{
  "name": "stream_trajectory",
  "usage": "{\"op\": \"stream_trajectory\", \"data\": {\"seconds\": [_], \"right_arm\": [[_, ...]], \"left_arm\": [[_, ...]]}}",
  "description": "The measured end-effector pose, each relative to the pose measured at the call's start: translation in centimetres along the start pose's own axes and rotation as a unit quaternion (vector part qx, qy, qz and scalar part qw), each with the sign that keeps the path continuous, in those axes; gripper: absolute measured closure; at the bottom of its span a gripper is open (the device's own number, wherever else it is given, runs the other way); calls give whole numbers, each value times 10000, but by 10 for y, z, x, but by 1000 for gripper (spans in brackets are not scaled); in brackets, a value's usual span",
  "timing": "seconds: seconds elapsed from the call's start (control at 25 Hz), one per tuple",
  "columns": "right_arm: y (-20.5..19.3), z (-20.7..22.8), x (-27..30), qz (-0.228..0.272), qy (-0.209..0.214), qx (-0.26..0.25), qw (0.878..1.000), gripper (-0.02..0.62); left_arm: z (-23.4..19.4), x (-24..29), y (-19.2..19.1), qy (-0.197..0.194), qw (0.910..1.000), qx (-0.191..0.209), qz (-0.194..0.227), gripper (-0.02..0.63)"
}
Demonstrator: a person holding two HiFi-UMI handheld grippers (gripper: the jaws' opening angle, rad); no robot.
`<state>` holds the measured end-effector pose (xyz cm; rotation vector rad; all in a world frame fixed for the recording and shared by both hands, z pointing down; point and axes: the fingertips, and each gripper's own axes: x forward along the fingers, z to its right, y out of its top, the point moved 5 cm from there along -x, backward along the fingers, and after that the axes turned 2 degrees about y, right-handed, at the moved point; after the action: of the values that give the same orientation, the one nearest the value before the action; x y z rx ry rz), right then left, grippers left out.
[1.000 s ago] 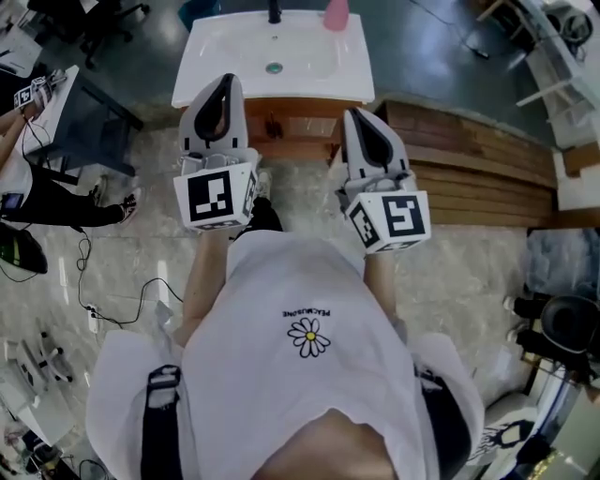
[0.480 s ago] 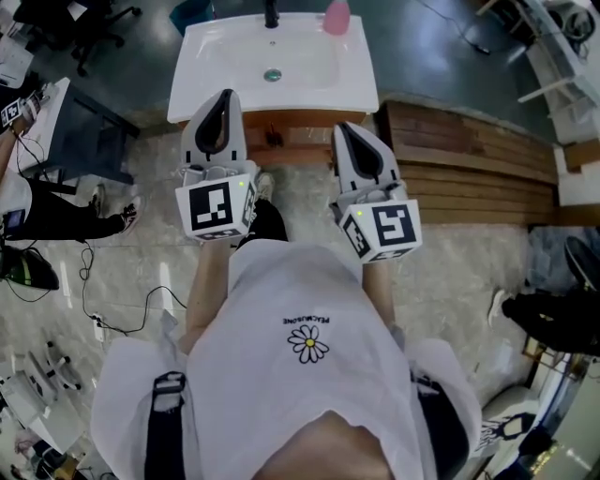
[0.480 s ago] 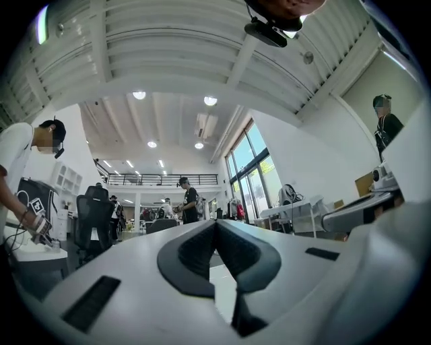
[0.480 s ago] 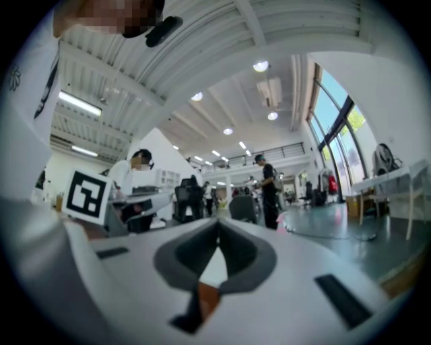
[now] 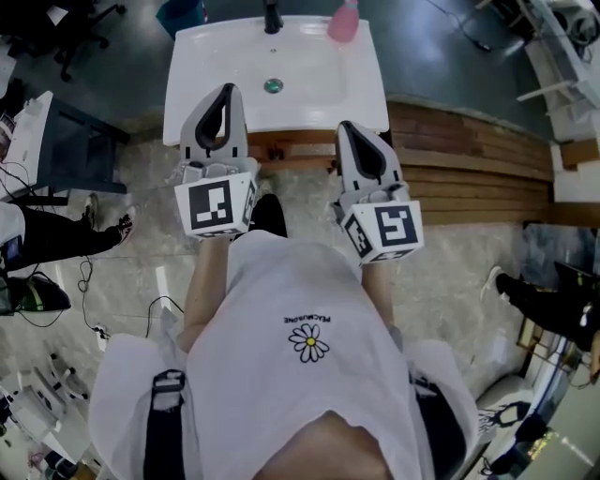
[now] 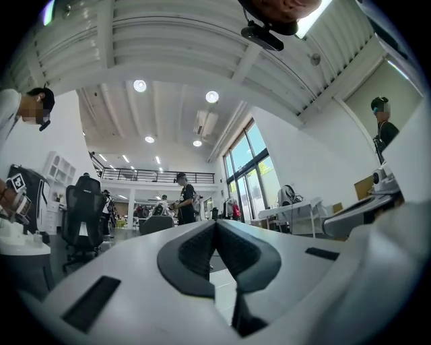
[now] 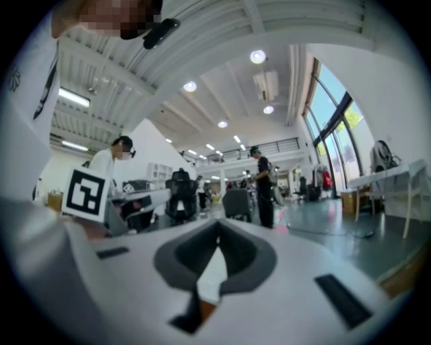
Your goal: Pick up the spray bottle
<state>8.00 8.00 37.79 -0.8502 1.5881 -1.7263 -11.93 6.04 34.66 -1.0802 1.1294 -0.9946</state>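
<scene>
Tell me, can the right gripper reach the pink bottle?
Probably yes: nothing stands between the right gripper and the pink bottle at the back of the sink, though its shut jaws must open.

White sink basin (image 5: 206, 66) at top centre of the head view; round drain (image 5: 273, 86) in the bowl, dark faucet (image 5: 273, 17) at the rear rim; wooden cabinet (image 5: 300, 145) directly beneath; stacked wooden planks (image 5: 469, 169) just beside, to the right; dark table (image 5: 80, 141) to the left; black cables (image 5: 84, 277) across the marbled floor (image 5: 141, 234).

In the left gripper view: black office chair (image 6: 82, 209) at left; standing person in dark clothes (image 6: 185, 199) at mid-distance; round ceiling lights (image 6: 140, 85) overhead; tall windows (image 6: 246, 162) at right; railed upper gallery (image 6: 158, 176) behind.
</scene>
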Motion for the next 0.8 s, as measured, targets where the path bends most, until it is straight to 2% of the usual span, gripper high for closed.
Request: {"op": "stream_trajectory", "data": {"seconds": [0.2, 0.32, 0.48, 0.64, 0.72, 0.8], "right_arm": [[3, 6, 54, -87, -115, -194, 9997, 566], [4, 10, 92, -170, -82, -61, 9998, 566], [10, 18, 138, -386, -37, 38, 9992, 566], [16, 23, 188, -569, -88, 63, 9983, 566], [20, 26, 208, -598, -13, 31, 9982, 566], [20, 27, 221, -629, 77, 5, 9980, 566]], "left_arm": [[-25, 52, -12, -225, 9996, -170, 85, 588], [-41, 86, -22, -474, 9986, -196, 148, 589], [-59, 125, -35, -793, 9958, -450, 115, 588], [-95, 146, -27, -608, 9960, -575, 320, 588], [-112, 157, -30, -536, 9973, -448, 245, 589], [-130, 165, -35, -234, 9987, -428, 169, 588]]}}
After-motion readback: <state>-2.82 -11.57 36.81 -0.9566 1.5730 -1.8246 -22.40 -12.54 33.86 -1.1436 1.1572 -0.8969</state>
